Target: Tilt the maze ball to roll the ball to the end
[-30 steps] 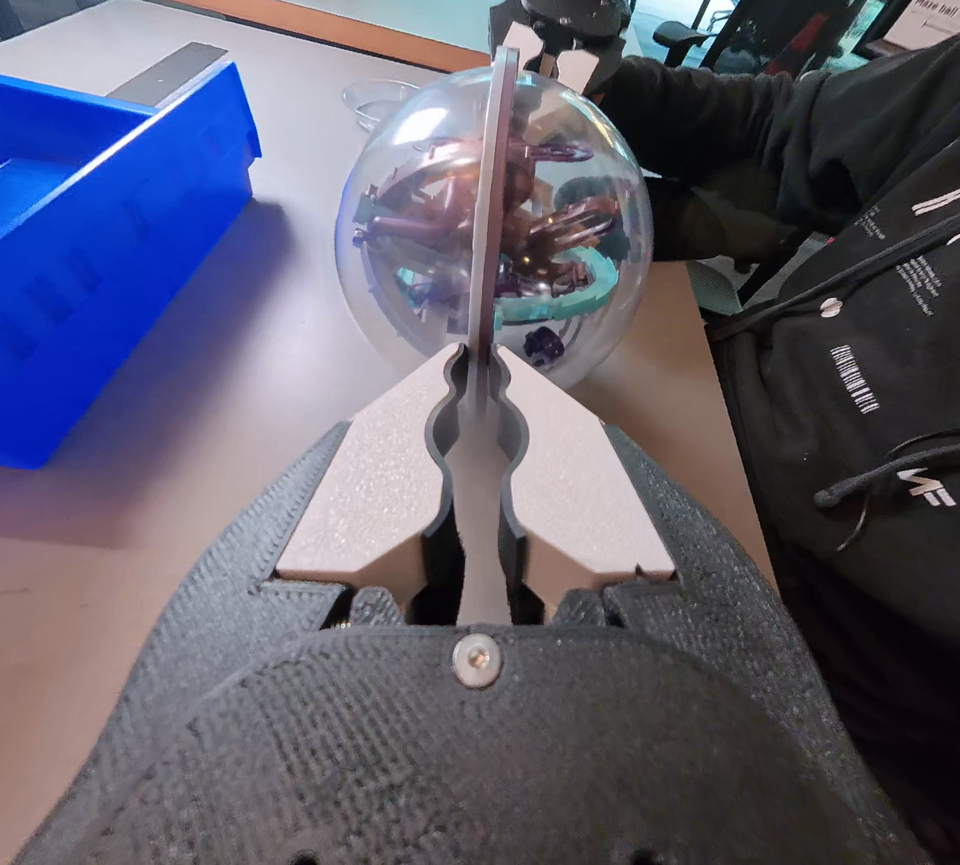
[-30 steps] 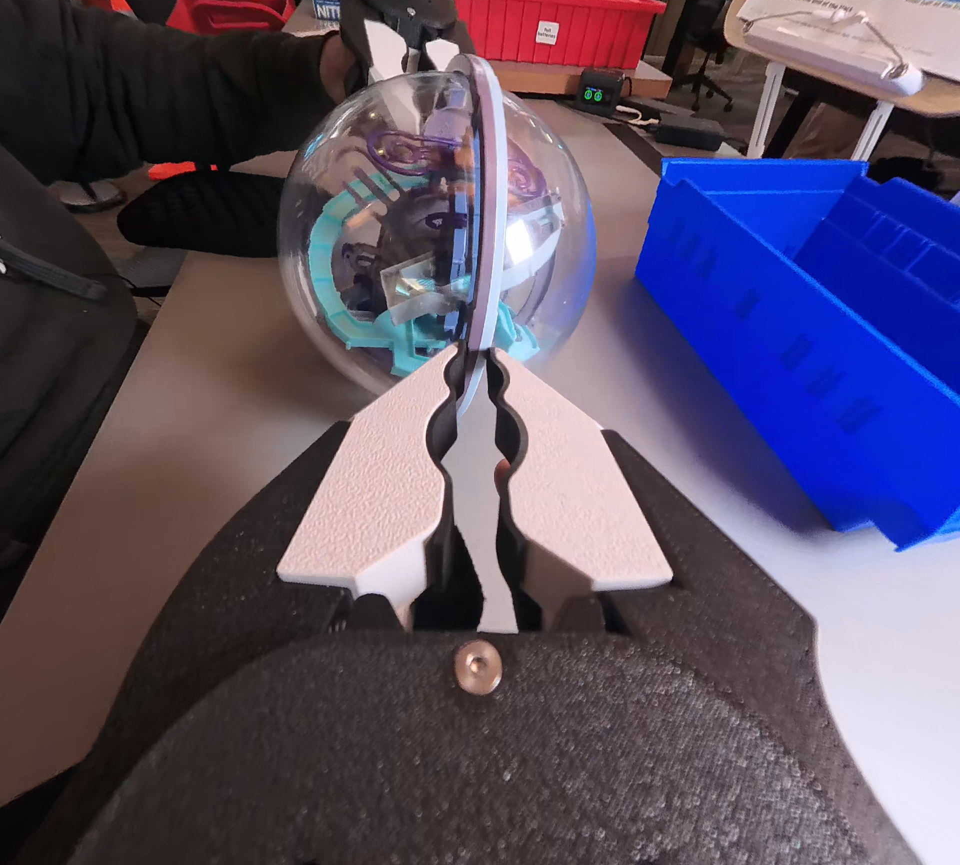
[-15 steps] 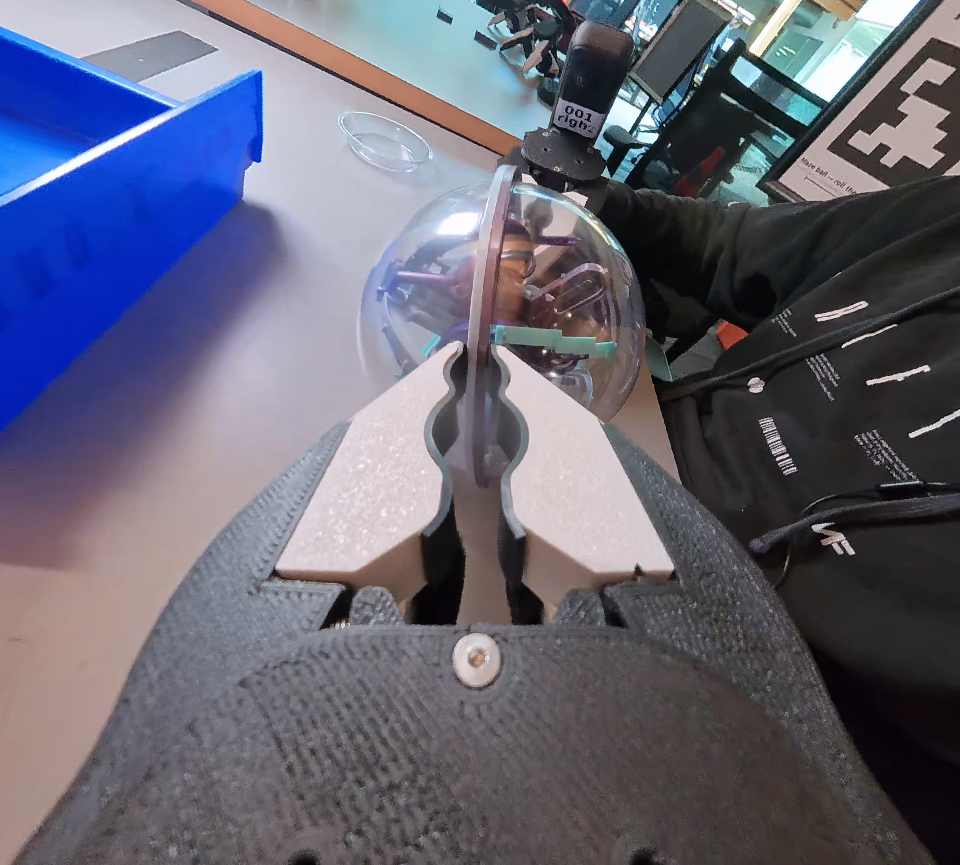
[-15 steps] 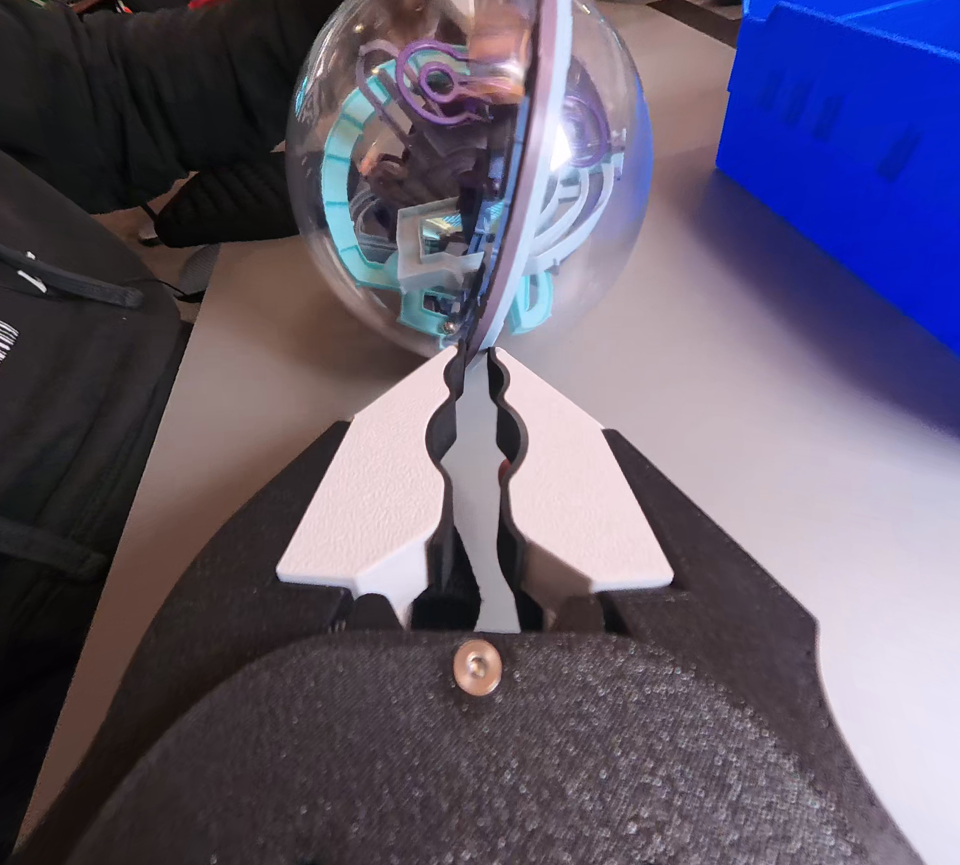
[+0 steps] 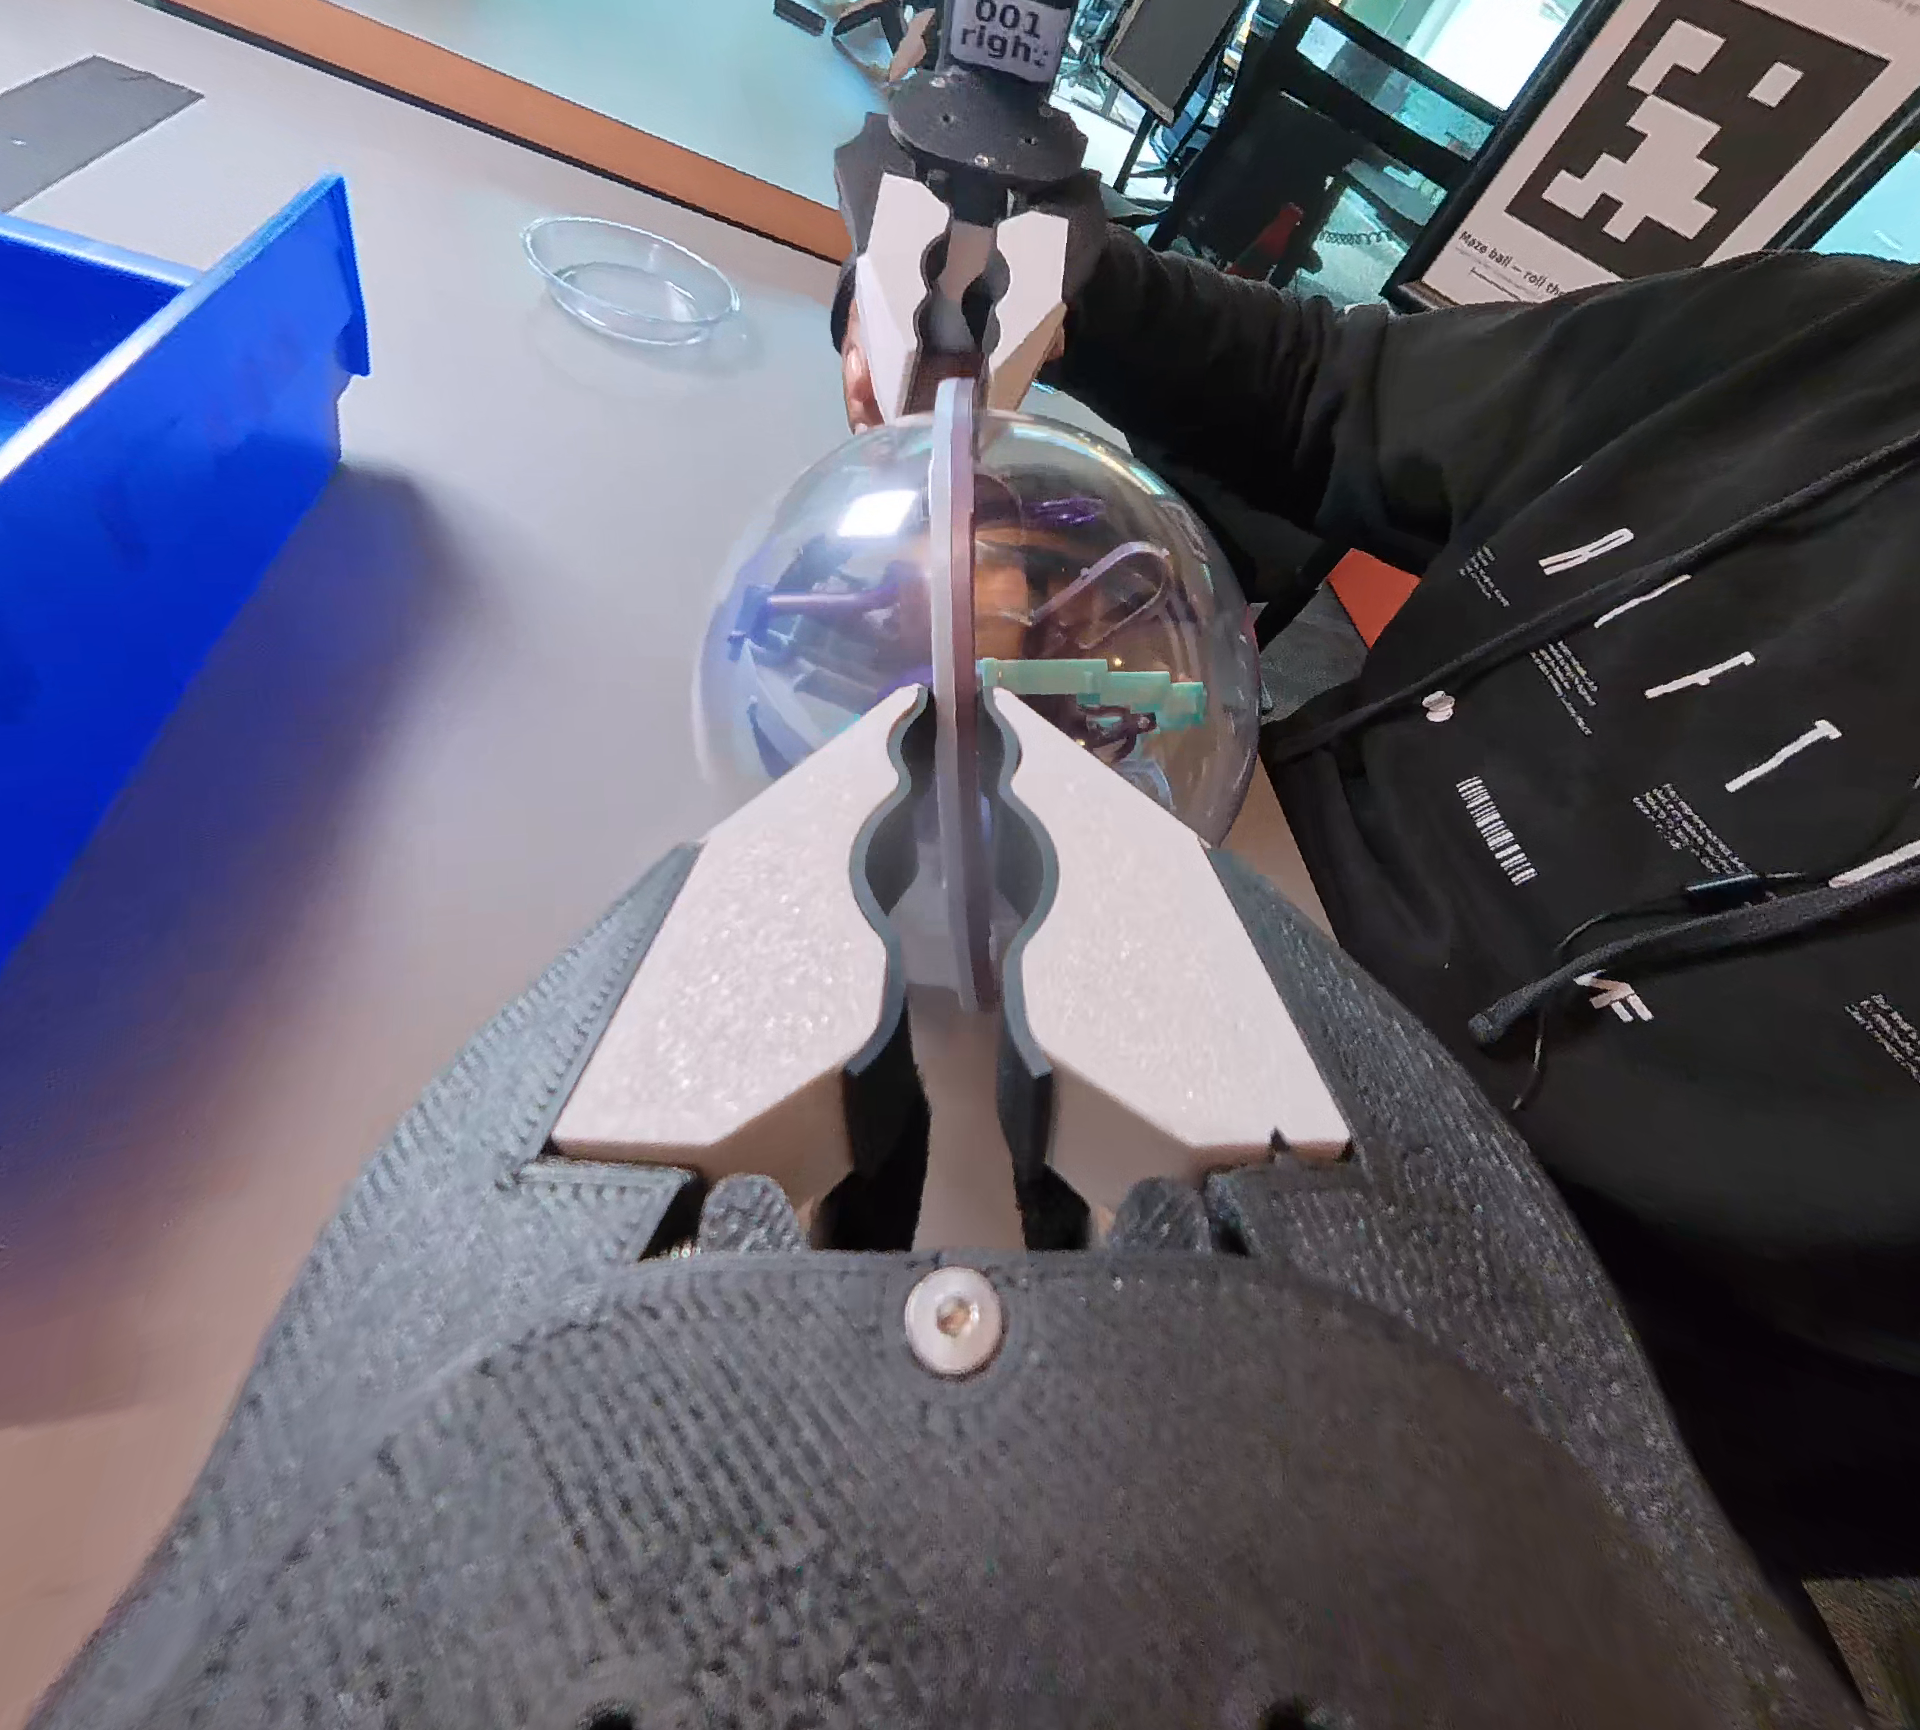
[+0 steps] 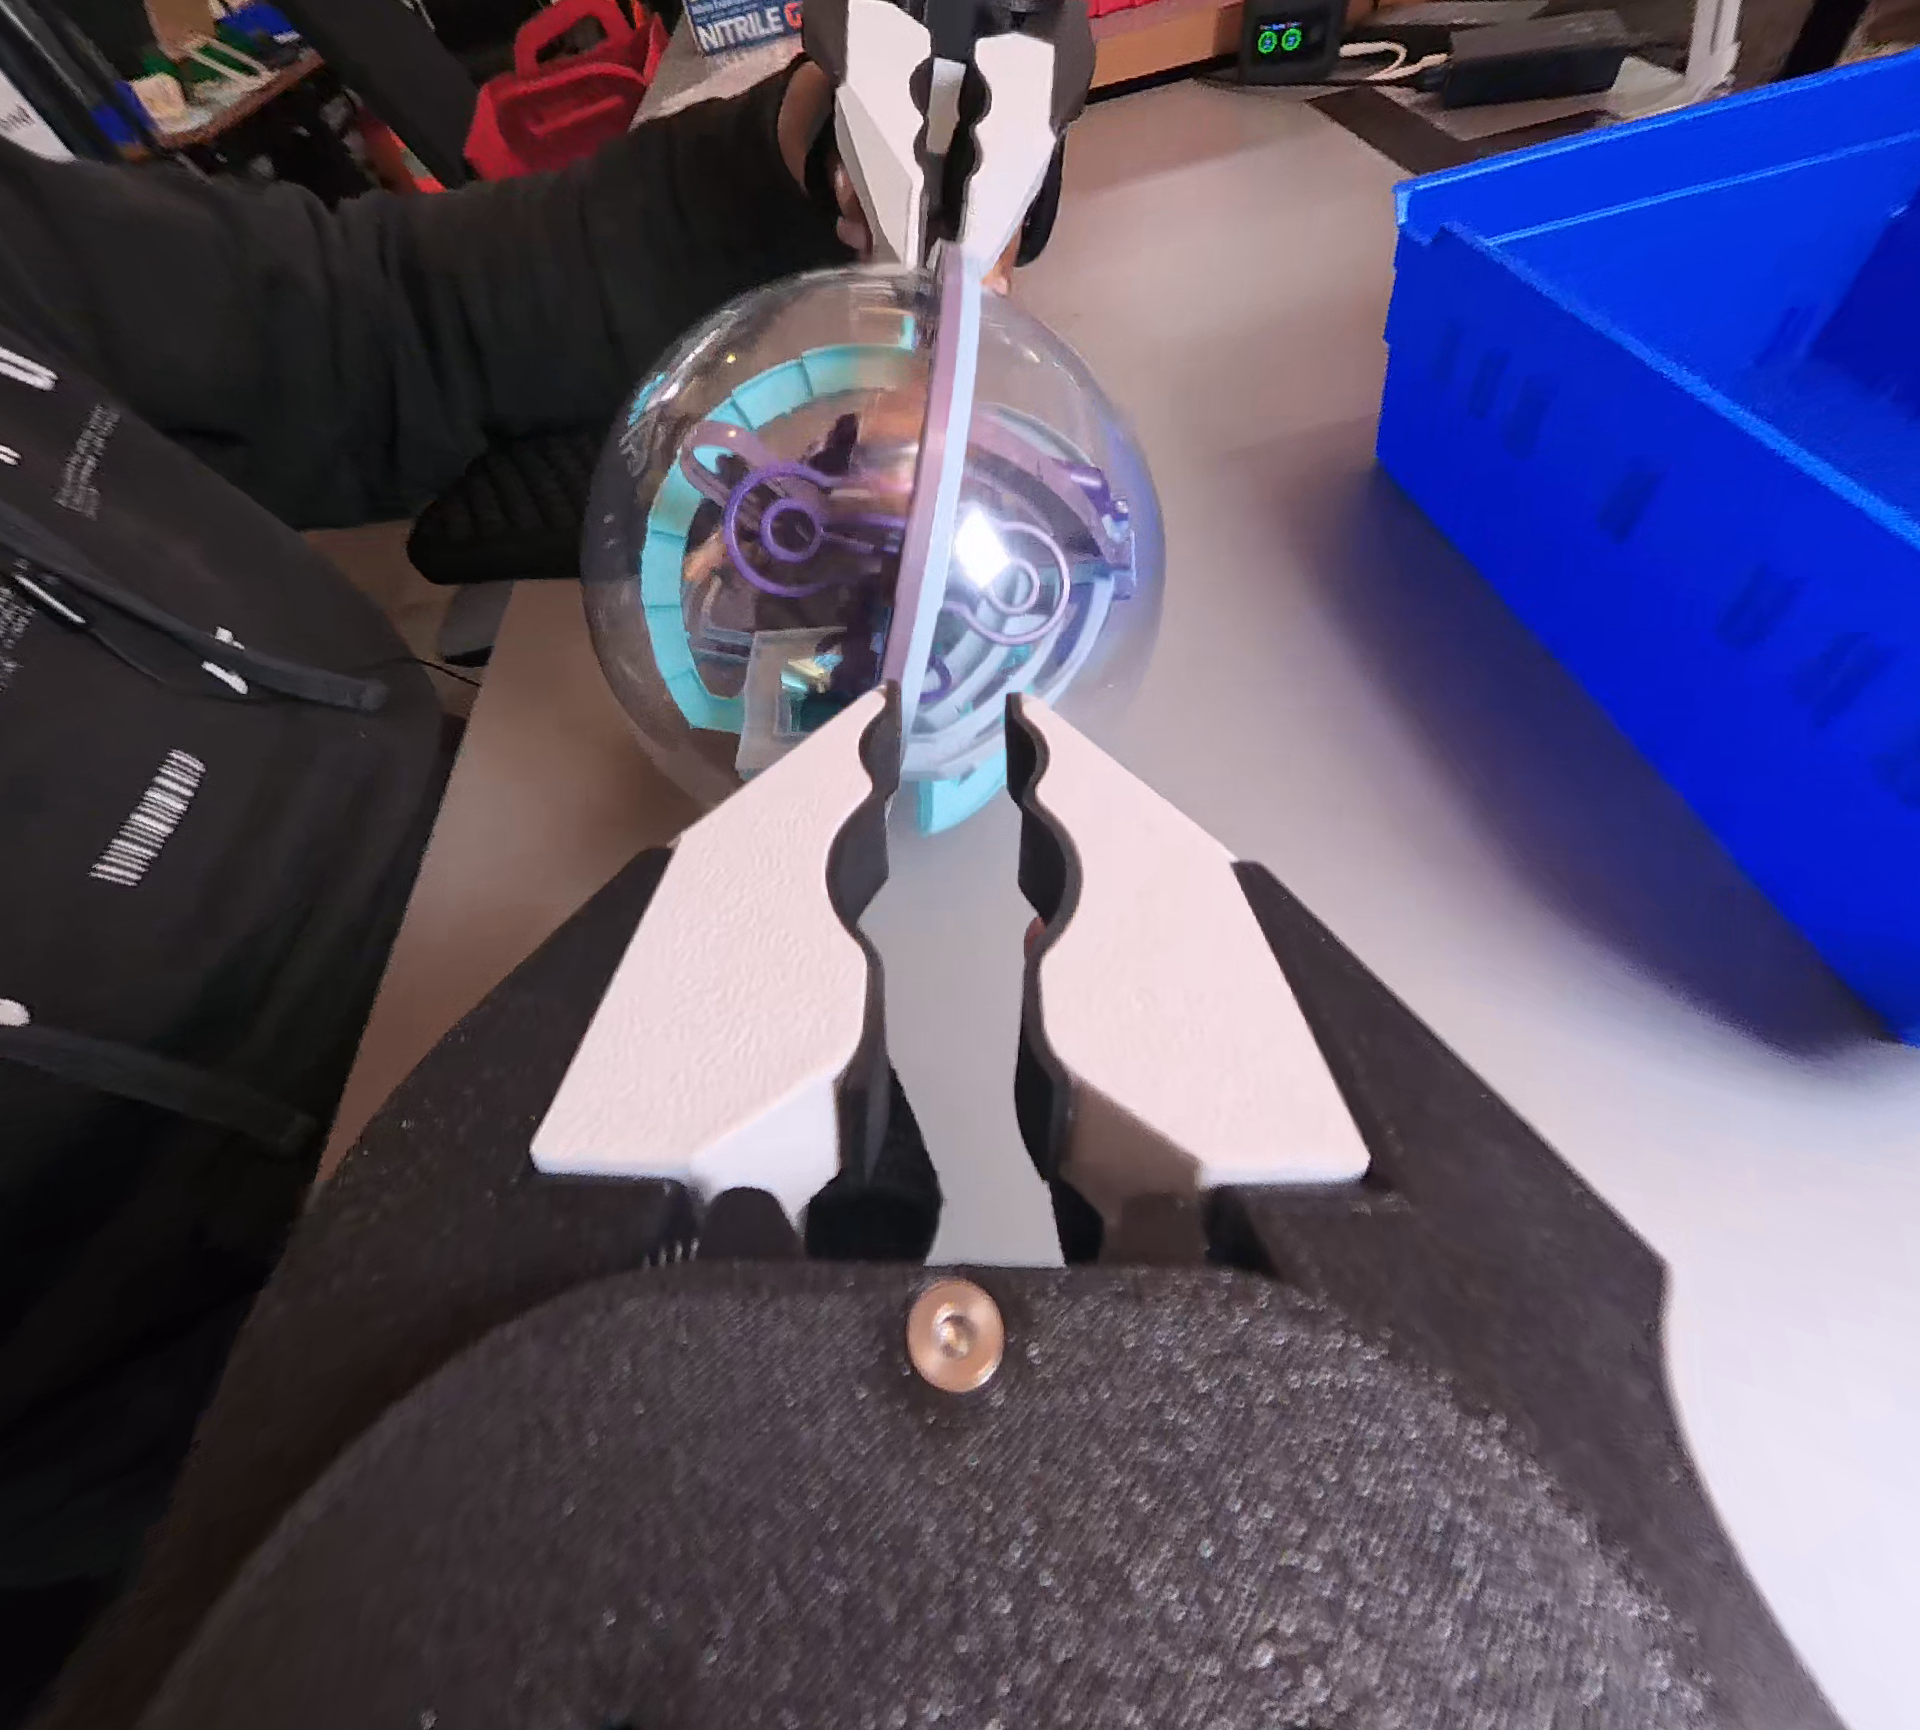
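Observation:
The maze ball (image 5: 1091, 589) is a clear sphere with teal and purple tracks inside and a flat grey rim (image 5: 951, 537) around its middle. My left gripper (image 5: 958, 709) is shut on the near edge of the rim. My right gripper (image 5: 966, 381) sits at the rim's far, upper edge. In the right wrist view the maze ball (image 6: 790, 537) is just above the table. My right gripper (image 6: 948, 698) is slightly open there. The rim (image 6: 940, 485) lies between its jaws, against the left finger. The left gripper (image 6: 951, 252) pinches the opposite edge. I cannot make out the small ball inside.
A blue bin (image 5: 156, 485) stands on the grey table, to the right in the right wrist view (image 6: 1662, 485). A clear dish (image 5: 629, 278) lies beyond the ball. A person in a black hoodie (image 5: 1558, 641) stands at the table edge. A marker sign (image 5: 1714, 122) stands behind.
The maze ball has been rolled over, showing different tracks, and sits lower and farther from the right camera. The right gripper's jaws have widened around the rim. The left gripper stays shut.

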`<move>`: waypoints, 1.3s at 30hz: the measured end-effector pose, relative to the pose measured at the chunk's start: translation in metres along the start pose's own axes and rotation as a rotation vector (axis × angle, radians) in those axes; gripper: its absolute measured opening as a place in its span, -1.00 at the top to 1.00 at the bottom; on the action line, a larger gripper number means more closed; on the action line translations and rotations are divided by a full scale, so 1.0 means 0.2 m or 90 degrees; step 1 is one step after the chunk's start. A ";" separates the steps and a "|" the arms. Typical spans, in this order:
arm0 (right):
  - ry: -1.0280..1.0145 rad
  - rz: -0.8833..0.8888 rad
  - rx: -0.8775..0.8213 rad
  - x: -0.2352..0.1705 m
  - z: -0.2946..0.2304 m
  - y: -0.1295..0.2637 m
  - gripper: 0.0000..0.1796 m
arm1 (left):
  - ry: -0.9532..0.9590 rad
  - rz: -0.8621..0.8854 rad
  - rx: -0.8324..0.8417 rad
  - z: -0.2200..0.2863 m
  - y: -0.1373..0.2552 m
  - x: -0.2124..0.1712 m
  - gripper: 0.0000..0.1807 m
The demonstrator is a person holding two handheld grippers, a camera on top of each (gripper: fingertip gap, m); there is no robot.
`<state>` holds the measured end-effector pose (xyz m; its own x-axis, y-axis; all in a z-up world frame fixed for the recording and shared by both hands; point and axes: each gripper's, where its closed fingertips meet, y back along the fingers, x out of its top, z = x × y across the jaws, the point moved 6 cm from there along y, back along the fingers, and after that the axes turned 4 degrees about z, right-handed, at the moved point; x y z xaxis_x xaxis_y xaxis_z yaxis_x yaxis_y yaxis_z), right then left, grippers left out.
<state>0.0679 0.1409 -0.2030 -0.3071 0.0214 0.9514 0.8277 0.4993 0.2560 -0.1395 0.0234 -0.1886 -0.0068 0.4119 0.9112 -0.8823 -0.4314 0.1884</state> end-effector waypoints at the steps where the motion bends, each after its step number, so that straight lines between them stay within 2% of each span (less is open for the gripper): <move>1: -0.011 -0.002 0.011 0.00 0.00 0.00 0.82 | 0.000 0.003 -0.002 0.00 -0.01 0.01 0.93; 4: -0.035 0.004 0.023 -0.01 0.00 -0.01 0.92 | 0.002 0.014 -0.002 -0.01 -0.01 0.02 0.93; 8: -0.074 0.020 0.053 -0.02 -0.03 -0.01 0.84 | 0.006 0.024 0.005 -0.02 -0.01 0.01 0.93; 15: -0.084 -0.015 0.045 -0.06 -0.04 -0.05 0.94 | -0.001 0.034 0.005 0.00 -0.02 0.03 0.93; 20: -0.134 0.027 0.039 -0.09 -0.02 -0.06 0.94 | 0.014 0.060 0.026 -0.01 0.00 0.04 0.93; 24: -0.146 0.042 0.030 -0.12 -0.03 -0.05 0.94 | 0.033 0.117 0.043 -0.02 0.06 0.03 0.70; 27: -0.171 0.057 0.024 -0.13 -0.03 -0.04 0.94 | 0.060 0.144 0.087 -0.05 0.12 -0.04 0.67; 31: -0.233 0.087 0.015 -0.17 0.00 -0.02 0.94 | 0.159 0.119 0.163 -0.11 0.16 -0.22 0.93; 33: -0.262 0.097 0.007 -0.20 0.01 -0.01 0.94 | 0.189 0.098 0.174 -0.11 0.15 -0.29 0.96; 36: -0.300 0.111 0.001 -0.22 0.03 0.01 0.94 | 0.162 0.055 0.180 -0.08 0.09 -0.34 0.91; 39: -0.335 0.127 0.000 -0.24 0.04 0.02 0.94 | 0.163 0.054 0.138 -0.04 0.01 -0.34 0.86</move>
<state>0.0818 0.1486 -0.2493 -0.3372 0.5442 0.7682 0.8936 0.4418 0.0792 -0.1447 0.0007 -0.2529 -0.2182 0.5440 0.8102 -0.7537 -0.6213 0.2143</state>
